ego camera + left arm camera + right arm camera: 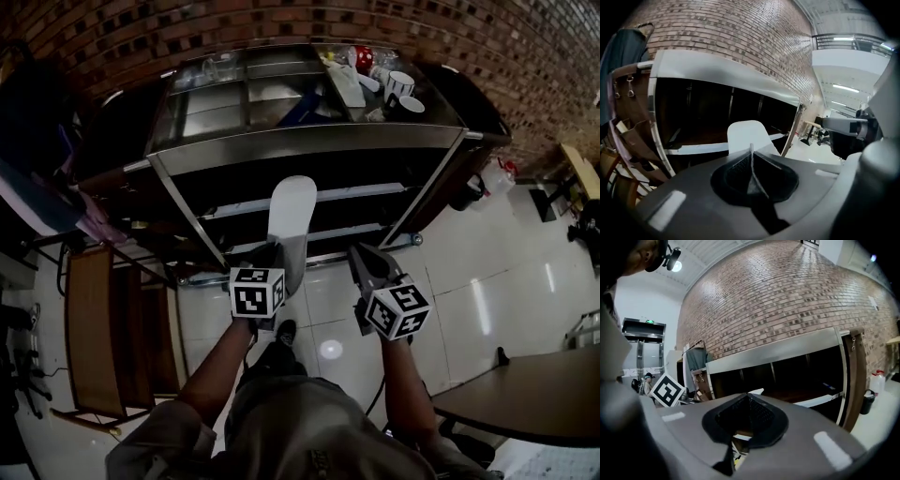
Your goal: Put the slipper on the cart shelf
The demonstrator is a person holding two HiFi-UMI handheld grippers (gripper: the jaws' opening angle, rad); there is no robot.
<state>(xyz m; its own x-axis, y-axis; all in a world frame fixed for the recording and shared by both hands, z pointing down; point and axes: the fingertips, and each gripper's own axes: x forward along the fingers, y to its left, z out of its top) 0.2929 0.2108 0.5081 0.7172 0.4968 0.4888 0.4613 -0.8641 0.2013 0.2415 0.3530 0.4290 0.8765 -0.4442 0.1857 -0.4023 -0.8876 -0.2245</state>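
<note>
One thin pinch: your left tool [751, 151] clamps the slipper [747, 133] by its edge, short of the cart shelf [352, 191]; right tool [748, 397] closed, empty. Rush it & slipper may twist out.

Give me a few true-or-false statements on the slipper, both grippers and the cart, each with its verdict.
1. The left gripper has its jaws closed on the white slipper. True.
2. The slipper lies flat on a shelf of the cart. False: the left gripper holds it in the air at the cart's front.
3. The right gripper carries a cup. False: nothing is between its jaws.
4. Cups stand on the cart's top level. True.
</note>
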